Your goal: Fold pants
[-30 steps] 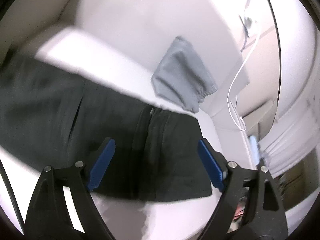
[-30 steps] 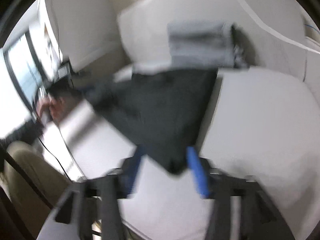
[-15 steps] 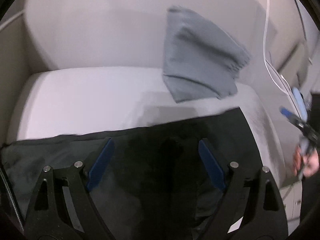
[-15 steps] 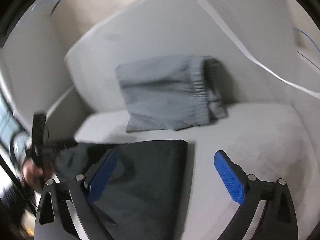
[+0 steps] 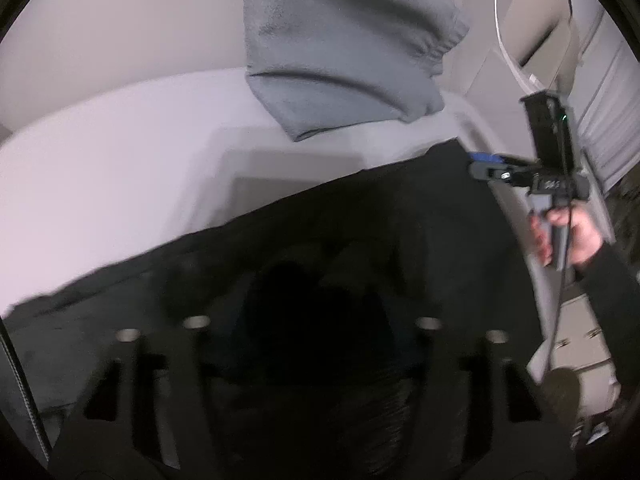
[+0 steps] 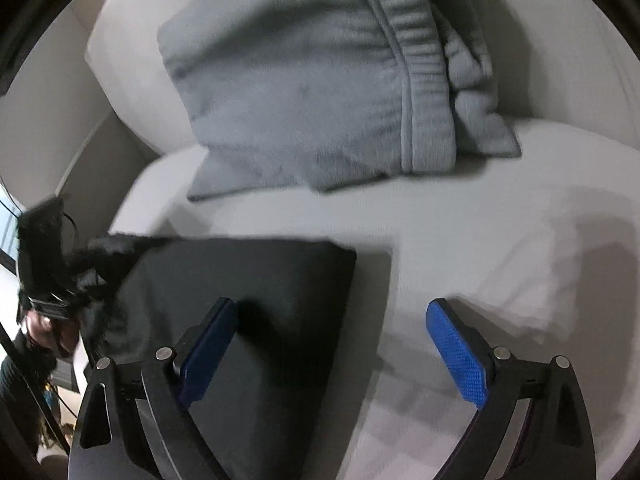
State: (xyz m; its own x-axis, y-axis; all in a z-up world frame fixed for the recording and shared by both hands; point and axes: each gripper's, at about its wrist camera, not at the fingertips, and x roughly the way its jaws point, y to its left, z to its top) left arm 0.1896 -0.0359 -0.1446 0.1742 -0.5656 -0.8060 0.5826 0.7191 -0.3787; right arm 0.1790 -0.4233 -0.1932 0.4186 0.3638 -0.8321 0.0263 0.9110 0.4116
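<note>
Both grippers have dropped closer to the sofa cushion (image 6: 460, 216) since the earlier frames, and the dark pants (image 6: 256, 300) now fill more of each view. They lie flat on the near part of the cushion, with a clean far edge and a squared far-right corner. The folded grey sweatpants (image 6: 312, 92) lean against the backrest, just beyond them and apart.

In the left wrist view, the left gripper (image 5: 316, 320) sits low over the dark cloth, and its jaws have just been closing; the fingers are blurred and dark against the fabric, so whether they already pinch the pants cannot be told. The right gripper (image 6: 332, 344) stands wide, its jaws having narrowed only slightly, with its left finger (image 6: 208, 352) over the pants and its right finger (image 6: 456, 356) over bare cushion, so the right edge of the pants lies between them, ungripped.

To do this grasp well, each gripper probably needs to catch all layers at its edge before lifting, or the fold may slide apart. Lifting both sides together should keep the crease straight, and keeping clear of the grey sweatpants would avoid dragging them.
</note>
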